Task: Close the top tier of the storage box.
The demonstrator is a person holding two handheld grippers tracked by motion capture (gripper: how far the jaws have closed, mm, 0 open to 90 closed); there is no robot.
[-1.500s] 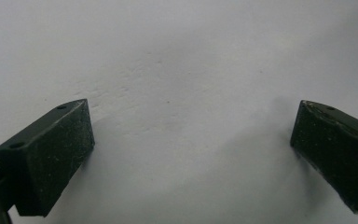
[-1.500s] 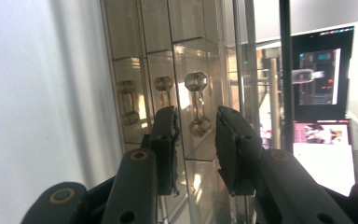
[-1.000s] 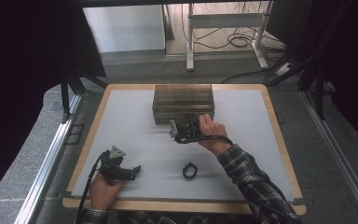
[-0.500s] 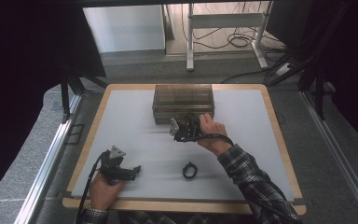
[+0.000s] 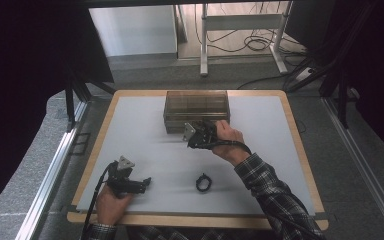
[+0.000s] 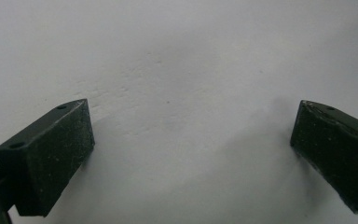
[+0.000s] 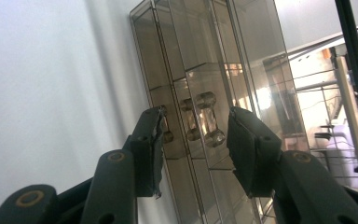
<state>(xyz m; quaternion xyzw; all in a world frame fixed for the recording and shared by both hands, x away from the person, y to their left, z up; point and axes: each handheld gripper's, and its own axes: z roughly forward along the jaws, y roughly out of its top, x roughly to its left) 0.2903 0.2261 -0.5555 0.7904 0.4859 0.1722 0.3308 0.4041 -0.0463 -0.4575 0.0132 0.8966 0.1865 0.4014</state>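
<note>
Since the earlier frames the right gripper [image 5: 195, 134] has been carried slightly toward the front face of the box, while the left gripper [image 5: 139, 184] has been kept where it was. In the right gripper view, the right gripper's black jaws [image 7: 193, 140] are seen held apart on either side of a small clear dumbbell-shaped handle [image 7: 209, 119], which is not yet clamped. A second, similar knob is seen just behind it through the smoky plastic, though it cannot be told whether that is a reflection.

The handle is fixed to a smoky, translucent plastic drawer box [image 5: 196, 109], rectangular and hard-edged, divided by thin walls into several compartments. No contents can be made out within them. The box is stood at the far middle of the tabletop [image 5: 130, 130], which is covered by a matte white mat inside a pale wooden border.

In the left gripper view, the left gripper's two blocky, rough-textured black jaws [image 6: 191, 154] are seen spread wide over bare white surface. That gripper is rested at the near left corner.

One small black ring-shaped object [image 5: 203, 182] is lain near the front edge, well apart from the box. A plaid sleeve [image 5: 270, 192] is worn on the right arm.
</note>
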